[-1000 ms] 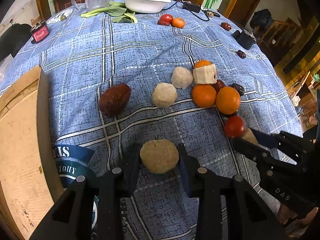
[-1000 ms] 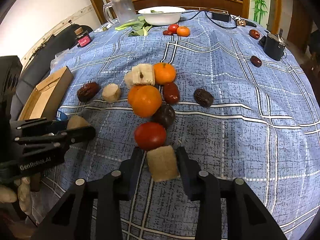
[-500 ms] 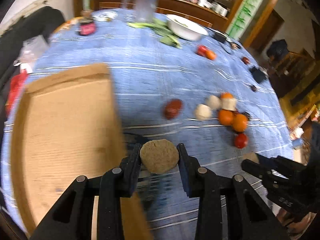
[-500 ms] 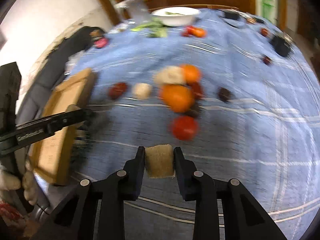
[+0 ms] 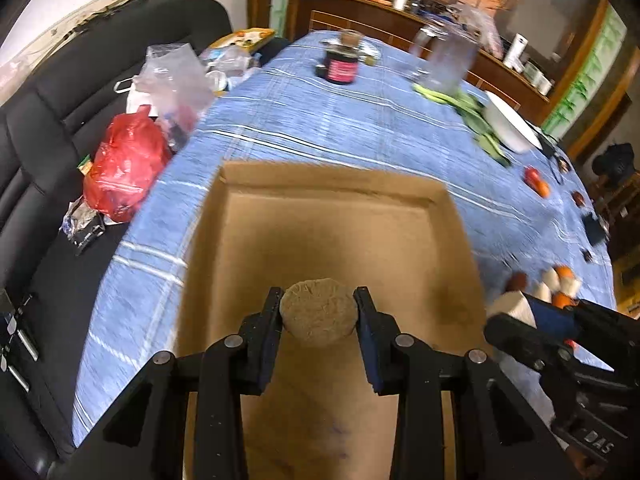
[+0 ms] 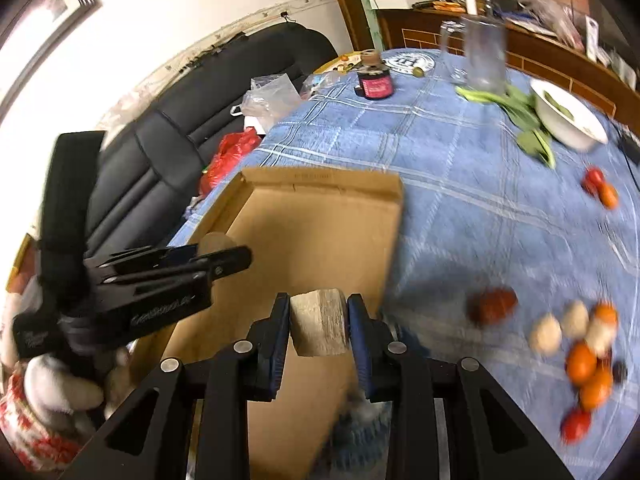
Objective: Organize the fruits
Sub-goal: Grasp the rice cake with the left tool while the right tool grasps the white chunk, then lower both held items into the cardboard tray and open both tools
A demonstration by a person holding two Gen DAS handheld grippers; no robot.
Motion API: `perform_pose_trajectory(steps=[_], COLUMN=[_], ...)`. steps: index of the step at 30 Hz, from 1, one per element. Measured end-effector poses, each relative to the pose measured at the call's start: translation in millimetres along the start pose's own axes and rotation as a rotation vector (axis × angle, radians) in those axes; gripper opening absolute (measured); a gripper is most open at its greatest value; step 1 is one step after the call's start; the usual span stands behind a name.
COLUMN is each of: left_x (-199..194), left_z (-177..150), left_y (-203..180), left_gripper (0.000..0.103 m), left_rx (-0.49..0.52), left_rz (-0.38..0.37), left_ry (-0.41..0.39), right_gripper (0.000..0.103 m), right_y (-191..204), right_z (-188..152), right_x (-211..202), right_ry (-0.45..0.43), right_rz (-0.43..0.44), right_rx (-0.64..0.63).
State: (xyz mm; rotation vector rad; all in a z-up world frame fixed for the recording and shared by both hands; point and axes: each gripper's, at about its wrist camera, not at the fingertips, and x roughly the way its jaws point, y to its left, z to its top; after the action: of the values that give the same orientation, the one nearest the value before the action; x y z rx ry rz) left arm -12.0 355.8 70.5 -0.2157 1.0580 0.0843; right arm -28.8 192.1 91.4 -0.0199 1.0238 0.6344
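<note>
My left gripper (image 5: pixel 318 316) is shut on a round beige fruit piece (image 5: pixel 319 314) and holds it above the open cardboard box (image 5: pixel 344 240). My right gripper (image 6: pixel 318 322) is shut on a pale blocky fruit piece (image 6: pixel 319 327) over the box's right edge (image 6: pixel 394 240). The right gripper also shows in the left wrist view (image 5: pixel 520 322); the left gripper shows in the right wrist view (image 6: pixel 224 254). Oranges, tomatoes and pale pieces lie in a loose pile (image 6: pixel 580 352) on the blue checked cloth to the right.
A dark jar (image 6: pixel 375 82), a glass jug (image 6: pixel 482 56), green leaves (image 6: pixel 516 108) and a white bowl (image 6: pixel 568 118) stand at the far side. A black sofa with a red bag (image 5: pixel 124 164) and plastic bags lies left of the table.
Both grippers have swung left from the fruit pile to over the cardboard box, each still holding its piece. The box now fills the middle of both views.
</note>
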Motion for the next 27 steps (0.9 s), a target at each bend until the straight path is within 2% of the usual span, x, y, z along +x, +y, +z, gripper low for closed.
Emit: perform_pose_trajectory(steps=[6, 12, 15, 18, 20, 23, 25, 27], left_x=[32, 56, 59, 61, 59, 47, 36, 26], left_z=[22, 31, 36, 39, 37, 36, 37, 40], left_y=[23, 34, 30, 29, 30, 32, 34, 27], left_gripper=[0.034, 0.034, 0.034, 0.035, 0.037, 0.037, 0.037, 0.038], left_rx=[-0.011, -0.028, 0.001, -0.005, -0.021, -0.042, -0.049, -0.010], left_rz=[0.018, 0.017, 0.026, 0.034, 0.028, 0.021, 0.007, -0.012], left_ry=[0.039, 0.079, 0.077, 0.085, 0.087, 0.067, 0.044, 0.029], right_gripper=[0.032, 0.032, 0.032, 0.036, 0.046, 0.047, 0.047, 0.047], right_y=[-3, -9, -9, -8, -7, -11, -17, -24], right_z=[35, 42, 42, 45, 46, 44, 40, 33], right_x=[55, 92, 98, 97, 93, 74, 55, 33], right_ry=[0.051, 0.110, 0.108, 0.096, 0.072, 0.019, -0.019, -0.038], right_rz=[-0.050, -0.068, -0.085, -0.089, -0.099, -0.076, -0.087, -0.119], right_rx=[0.018, 0.067, 0.061, 0.051, 0.043, 0.084, 0.100, 0.112])
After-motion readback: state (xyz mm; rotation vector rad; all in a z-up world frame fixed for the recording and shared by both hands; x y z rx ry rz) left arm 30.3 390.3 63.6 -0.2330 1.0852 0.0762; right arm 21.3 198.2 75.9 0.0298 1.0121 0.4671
